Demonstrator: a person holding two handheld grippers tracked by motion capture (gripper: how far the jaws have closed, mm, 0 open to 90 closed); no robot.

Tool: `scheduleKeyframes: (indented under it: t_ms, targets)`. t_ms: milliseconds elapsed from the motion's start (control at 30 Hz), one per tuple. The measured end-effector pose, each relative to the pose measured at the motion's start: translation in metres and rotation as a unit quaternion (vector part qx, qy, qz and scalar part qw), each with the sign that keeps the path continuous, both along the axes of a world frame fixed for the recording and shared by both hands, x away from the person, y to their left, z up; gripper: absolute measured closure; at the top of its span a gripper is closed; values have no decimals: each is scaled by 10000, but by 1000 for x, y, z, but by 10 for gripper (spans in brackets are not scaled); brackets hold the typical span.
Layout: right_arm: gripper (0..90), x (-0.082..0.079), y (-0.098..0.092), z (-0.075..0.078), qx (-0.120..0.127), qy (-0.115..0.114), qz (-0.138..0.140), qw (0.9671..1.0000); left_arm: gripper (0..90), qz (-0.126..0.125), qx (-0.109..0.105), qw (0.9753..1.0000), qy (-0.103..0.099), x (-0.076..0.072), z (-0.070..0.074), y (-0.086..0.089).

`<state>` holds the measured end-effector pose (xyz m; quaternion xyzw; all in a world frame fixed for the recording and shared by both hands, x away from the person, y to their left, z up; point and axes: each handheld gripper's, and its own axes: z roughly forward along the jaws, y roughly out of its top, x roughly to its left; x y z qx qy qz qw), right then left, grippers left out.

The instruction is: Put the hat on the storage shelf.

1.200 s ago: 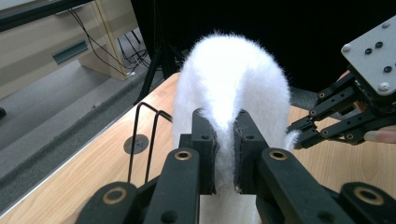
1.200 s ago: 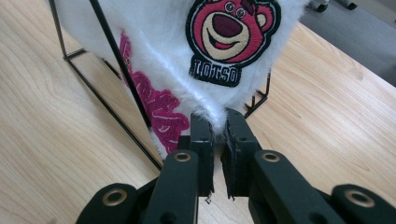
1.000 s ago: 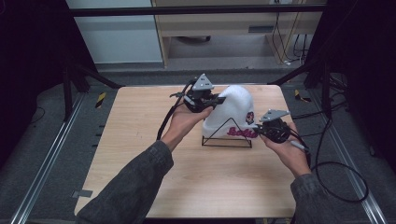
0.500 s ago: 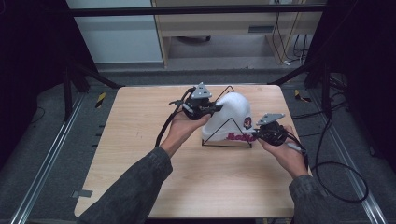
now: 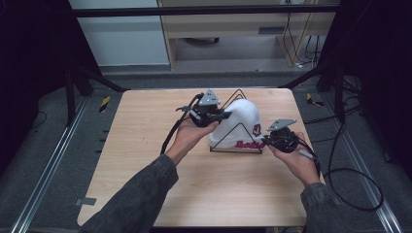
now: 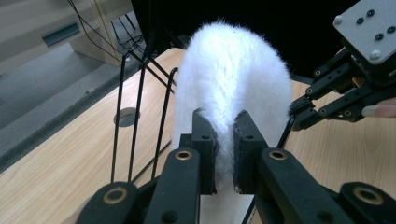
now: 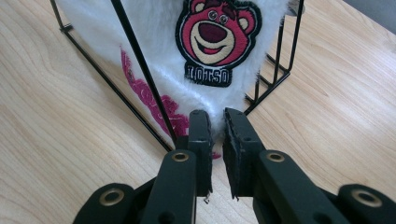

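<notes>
At the centre of the high view our white hat (image 5: 240,124) sits over the wire rack (image 5: 236,148). Our left gripper (image 6: 223,154) pinches its upper fur; our right gripper (image 7: 215,140) seems closed on its lower hem, directly ahead.

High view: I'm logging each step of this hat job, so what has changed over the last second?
The left gripper slid from the top of the white furry hat down its left side, and pinches a fold of fur there. The right gripper kept its place, jaws closed on the hat's lower edge. The hat is still on the black wire stand, which has not shifted on the table.
</notes>
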<state>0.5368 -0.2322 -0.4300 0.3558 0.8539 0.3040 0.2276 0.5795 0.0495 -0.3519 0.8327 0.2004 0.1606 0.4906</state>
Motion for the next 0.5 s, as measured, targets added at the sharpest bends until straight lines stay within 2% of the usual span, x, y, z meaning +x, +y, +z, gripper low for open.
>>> scheduleKeyframes:
  t_ms: [267, 367, 433, 500]
  targets:
    - [803, -3, -6, -1, 109, -53, -104, 9999, 814, -5, 3, 9999, 104, 0, -5, 1]
    - [802, -5, -9, -1, 127, -60, -125, 9998, 800, 19, 28, 10000, 87, 0, -5, 2]
    - [799, -7, -10, -1, 129, -65, -133, 9998, 774, 35, 39, 10000, 58, -2, -5, 2]
    - [787, -10, -11, 1, 124, -92, -139, 9998, 687, 97, 26, 9999, 40, -4, -3, 3]
